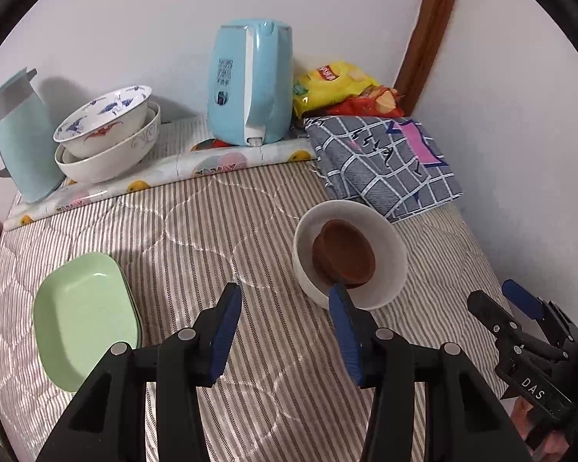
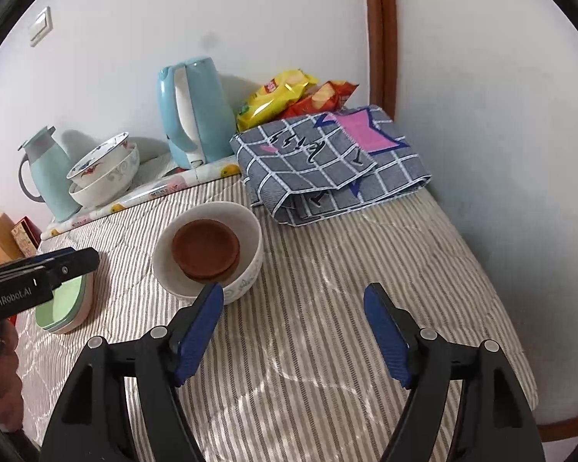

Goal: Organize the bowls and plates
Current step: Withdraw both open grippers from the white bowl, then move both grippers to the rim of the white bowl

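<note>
Nearest to you, above the striped quilted bed cover [image 2: 327, 346], your right hand-held gripper [image 2: 293, 300] hangs with its blue-padded jaws spread wide and nothing between them; its left pad sits just in front of the white ceramic bowl [image 2: 250, 265] without clearly touching it. Your left hand-held gripper [image 1: 285, 298] stands at a narrower gap, also empty, with bare cover showing between its jaws; its right fingertip overlaps the near rim of that same bowl [image 1: 389, 246] in the left wrist view, and you cannot tell whether it touches. Inside the white bowl lie round brown saucers [image 2: 206, 250], stacked and slightly tilted. Off to the left, near the edge of the bed, sits a stack of pale green rectangular dishes [image 1: 81, 315], well apart from the white bowl. Farther back on the right lies a folded grey checked cloth with a pink patch [image 2: 327, 161]. Beyond it, along the white wall, stand a light blue electric kettle [image 1: 250, 81], yellow and red snack bags [image 1: 339, 88], two nested white bowls, the upper one painted blue and red [image 1: 108, 131], and a pale teal jug with a grey handle [image 1: 15, 131].
</note>
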